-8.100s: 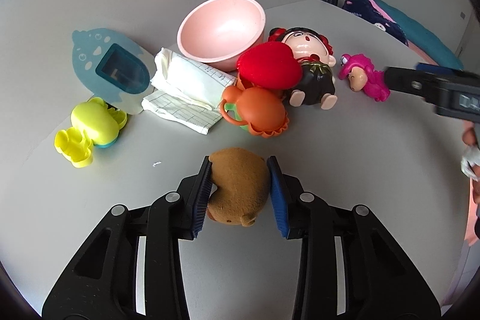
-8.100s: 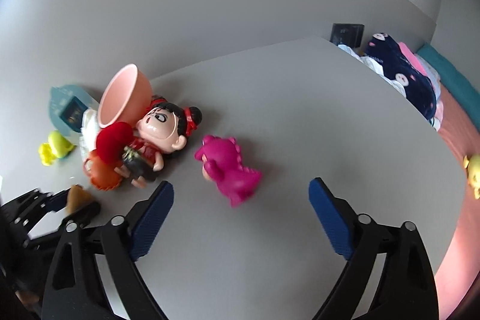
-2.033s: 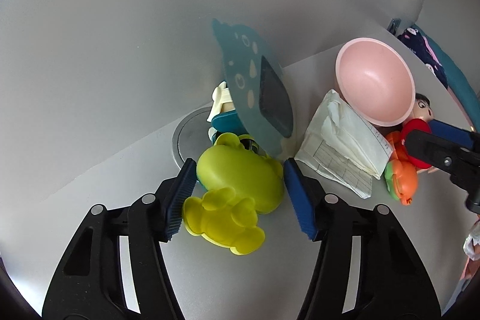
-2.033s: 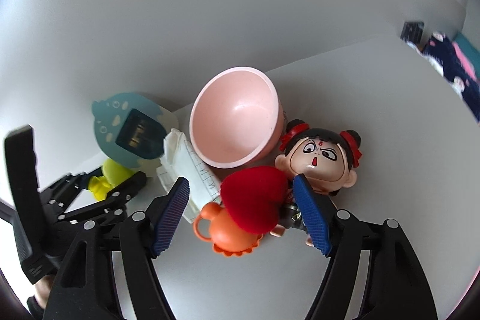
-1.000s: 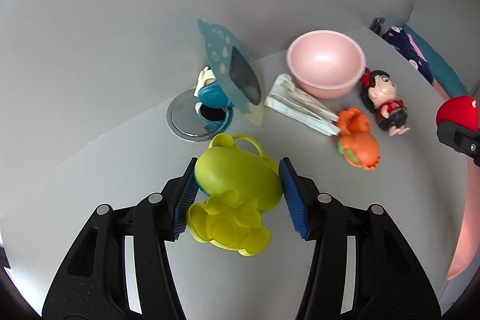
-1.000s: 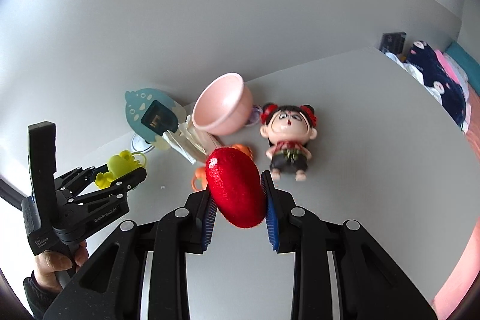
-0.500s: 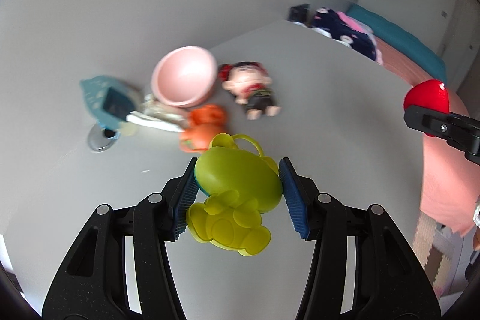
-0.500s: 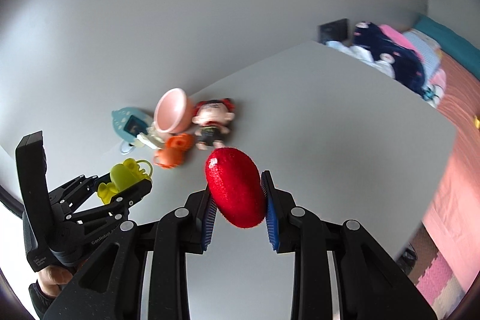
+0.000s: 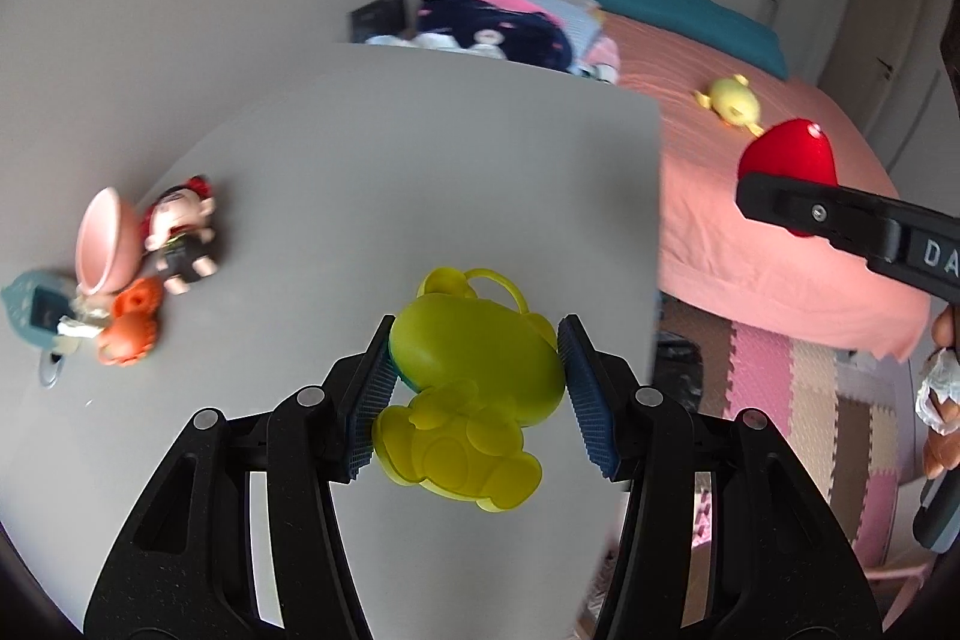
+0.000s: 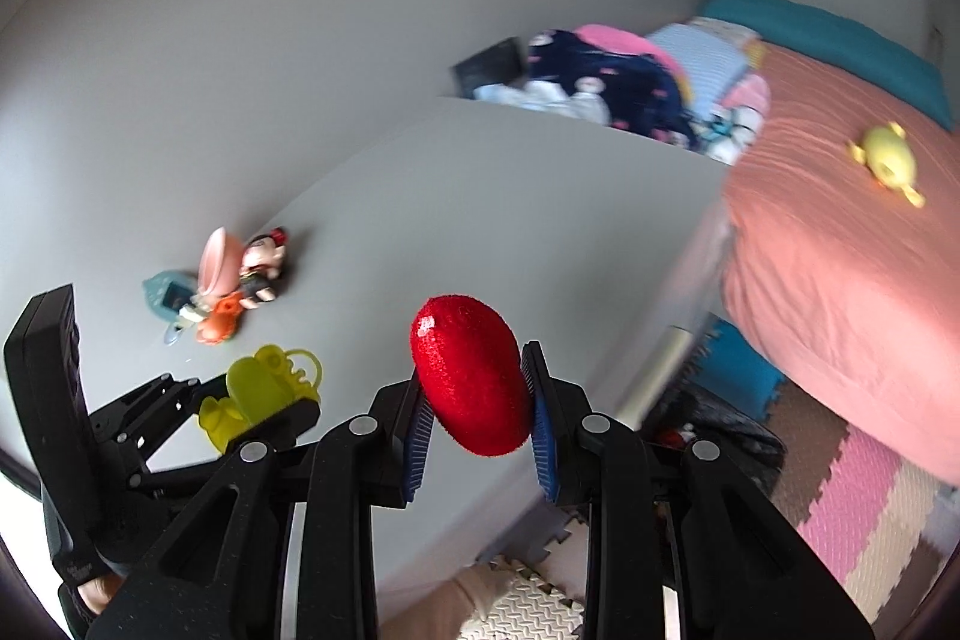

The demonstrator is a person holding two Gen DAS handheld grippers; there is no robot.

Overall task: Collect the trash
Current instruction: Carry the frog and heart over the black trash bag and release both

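Left gripper [image 9: 477, 388]: jaws clenched on the yellow toy [image 9: 474, 370], one blue pad against each flank of its rounded body; the flat bear-shaped part hangs below and in front of the jaws, the loop handle sticks out beyond them.
Right gripper [image 10: 474, 412]: jaws clenched on the red plush heart [image 10: 468, 382], which bulges above and below the pads and leans a little toward the left pad.
Where the toys are: both held in the air over the near edge of the counter [image 9: 420, 172], neither touching it.
Left behind: a pink bowl [image 9: 99, 238] tipped on its side, a doll [image 9: 180, 238], an orange toy [image 9: 129, 322] and a blue card [image 9: 36, 304], bunched well beyond and to the left of the left jaws.
Past the right jaws: a bed [image 10: 840, 244] with a small yellow toy [image 10: 888, 160] on it, and foam mats [image 10: 840, 508] on the floor below.
Yellow toy, handling: looks like hard, smooth, light plastic, so probably slippery; the grip across the widest part of the body seems right, while the thin loop would likely twist.
Red heart, handling: looks soft, fuzzy and very light; it should squash under the pads and is unlikely to slip, so a hold across its middle suits it.
Risk: the hard toy is the likelier one to slide out if the hand tilts.
Drop spot: no bin can be made out for certain.
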